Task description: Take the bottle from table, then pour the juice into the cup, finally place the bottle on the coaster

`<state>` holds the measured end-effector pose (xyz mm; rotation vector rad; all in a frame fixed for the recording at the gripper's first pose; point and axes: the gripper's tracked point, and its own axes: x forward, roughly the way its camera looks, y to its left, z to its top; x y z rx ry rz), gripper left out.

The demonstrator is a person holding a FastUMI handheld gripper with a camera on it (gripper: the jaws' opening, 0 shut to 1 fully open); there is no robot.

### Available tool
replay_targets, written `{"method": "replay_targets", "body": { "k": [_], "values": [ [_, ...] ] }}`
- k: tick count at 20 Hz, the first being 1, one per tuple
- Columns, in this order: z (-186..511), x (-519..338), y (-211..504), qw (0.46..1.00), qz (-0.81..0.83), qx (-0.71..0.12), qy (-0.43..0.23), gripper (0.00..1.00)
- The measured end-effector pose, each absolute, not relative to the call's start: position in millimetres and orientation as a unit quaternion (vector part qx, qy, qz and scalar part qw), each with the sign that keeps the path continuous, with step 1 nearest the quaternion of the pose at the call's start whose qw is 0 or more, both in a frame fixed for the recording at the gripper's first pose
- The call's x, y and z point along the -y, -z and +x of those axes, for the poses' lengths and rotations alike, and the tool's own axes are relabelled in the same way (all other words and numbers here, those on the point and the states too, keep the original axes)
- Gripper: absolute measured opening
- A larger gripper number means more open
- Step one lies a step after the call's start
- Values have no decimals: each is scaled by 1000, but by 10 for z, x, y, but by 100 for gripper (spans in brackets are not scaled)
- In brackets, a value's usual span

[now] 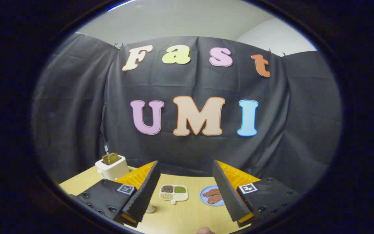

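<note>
My gripper (185, 164) is open and held high above the wooden table (187, 216), with its two fingers (146, 190) spread wide and nothing between them. A small pale round object (150, 209) peeks out from behind the left finger on the table; I cannot tell what it is. A small brownish rounded thing (205, 230) shows at the near edge of the table between the fingers, too little of it to identify.
A white toaster (111, 167) with brown toast in it stands at the table's far left. Beyond the fingers lie a white divided dish (173, 193) of grains and a blue plate (206, 195) with brown food. The black cloth wall rises behind the table.
</note>
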<state>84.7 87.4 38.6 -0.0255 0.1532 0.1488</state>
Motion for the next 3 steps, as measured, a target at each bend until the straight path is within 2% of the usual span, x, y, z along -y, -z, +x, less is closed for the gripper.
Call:
{"method": "replay_targets", "body": {
  "k": [3],
  "values": [
    [948,-746,-500,996,-11,-63,-66,100]
  ]
}}
